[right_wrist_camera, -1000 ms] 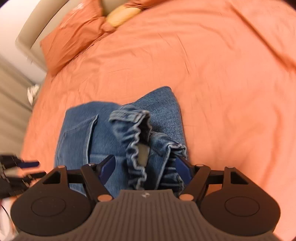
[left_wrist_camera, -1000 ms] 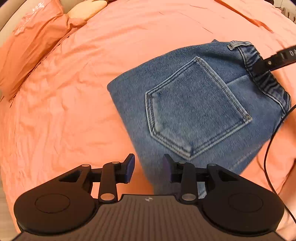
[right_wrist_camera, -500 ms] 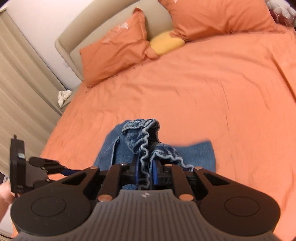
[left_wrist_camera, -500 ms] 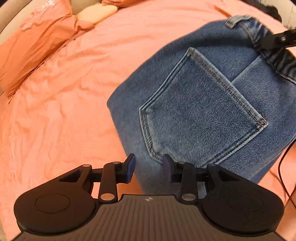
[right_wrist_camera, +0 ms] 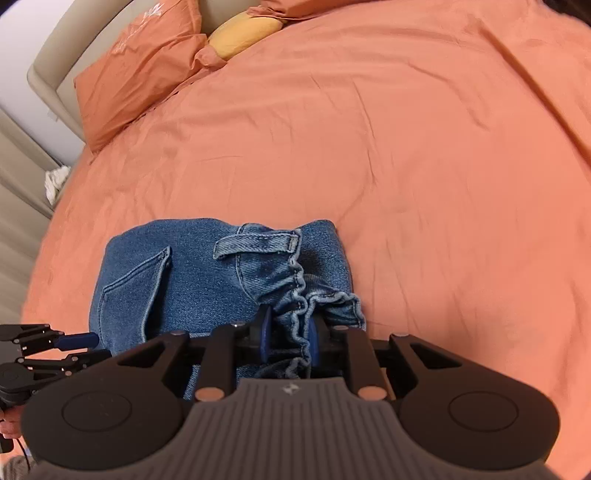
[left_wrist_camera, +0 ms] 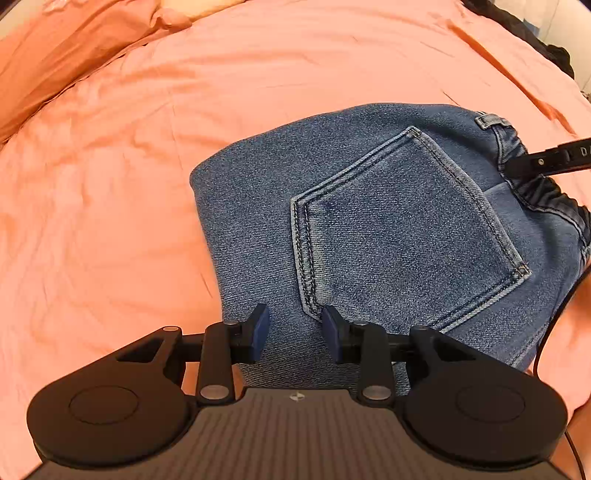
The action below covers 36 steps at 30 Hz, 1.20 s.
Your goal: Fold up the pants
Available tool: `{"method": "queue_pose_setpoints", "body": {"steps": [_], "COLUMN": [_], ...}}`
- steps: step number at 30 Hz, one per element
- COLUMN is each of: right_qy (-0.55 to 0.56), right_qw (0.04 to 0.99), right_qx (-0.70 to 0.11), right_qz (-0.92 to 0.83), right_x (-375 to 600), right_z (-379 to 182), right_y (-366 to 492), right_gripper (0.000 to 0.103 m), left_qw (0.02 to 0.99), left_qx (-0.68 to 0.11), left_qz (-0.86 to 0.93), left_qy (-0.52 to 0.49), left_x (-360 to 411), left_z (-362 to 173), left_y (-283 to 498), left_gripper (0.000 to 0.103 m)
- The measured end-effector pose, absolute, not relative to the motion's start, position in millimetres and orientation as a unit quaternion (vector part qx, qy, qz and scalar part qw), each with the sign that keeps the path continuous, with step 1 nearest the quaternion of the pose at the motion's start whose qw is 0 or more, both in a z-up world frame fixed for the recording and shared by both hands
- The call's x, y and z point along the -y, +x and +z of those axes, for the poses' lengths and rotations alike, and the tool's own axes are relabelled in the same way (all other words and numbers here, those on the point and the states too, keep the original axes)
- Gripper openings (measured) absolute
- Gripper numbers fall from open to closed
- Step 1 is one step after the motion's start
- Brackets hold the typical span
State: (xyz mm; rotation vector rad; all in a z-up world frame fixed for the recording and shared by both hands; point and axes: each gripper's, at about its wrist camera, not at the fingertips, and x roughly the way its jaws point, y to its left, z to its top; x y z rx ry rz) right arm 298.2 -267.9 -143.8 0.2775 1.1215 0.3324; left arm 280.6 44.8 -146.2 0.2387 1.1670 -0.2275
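Jeans (right_wrist_camera: 192, 280) lie on orange bedsheet (right_wrist_camera: 424, 155); right gripper (right_wrist_camera: 288, 341) loosening on waistband, left gripper (left_wrist_camera: 295, 328) closing, empty.

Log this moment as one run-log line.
stage: fold pants | right gripper: jaws opening, waistband between them | left gripper: closing, over jeans, nothing gripped | surface: bed

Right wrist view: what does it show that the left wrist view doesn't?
Only the right wrist view shows the gathered waistband sitting between the right gripper pads as its jaws open, plus the yellow cushion and headboard. Only the left wrist view shows the whole back pocket and the left gripper closing, nothing clamped, over the denim's near edge. Both show the folded jeans on the orange bedsheet.
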Motion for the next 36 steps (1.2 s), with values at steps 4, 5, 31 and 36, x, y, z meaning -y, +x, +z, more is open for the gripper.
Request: {"method": "queue_pose_setpoints", "body": {"steps": [4,5,31,36], "right_qy": [0.081,0.066,0.147,0.269], "right_qw": [0.856,0.868,0.908,0.874], "right_qx": [-0.487,-0.467,-0.364,-0.393], "right_qz": [0.153,0.157,0.15,0.094], "right_x": [263,265,277,319], "right_z": [-115,-105,-125,-145], "right_y": [273,259,151,156], "right_gripper": [0.028,0.029,0.051,0.076], "left_qw": [0.837,0.843,0.89,0.889], "left_qx": [-0.526,-0.515,-0.443,-0.432], "left_qz": [-0.107,-0.113,-0.098,-0.041], "left_qy": [0.105,0.101,-0.05,-0.148], "left_x": [-51,-53,-92,-132], "left_z": [-126,-120,-135,-138], "left_y": [262,253,189,193], "left_gripper": [0.039,0.039,0.057,0.068]}}
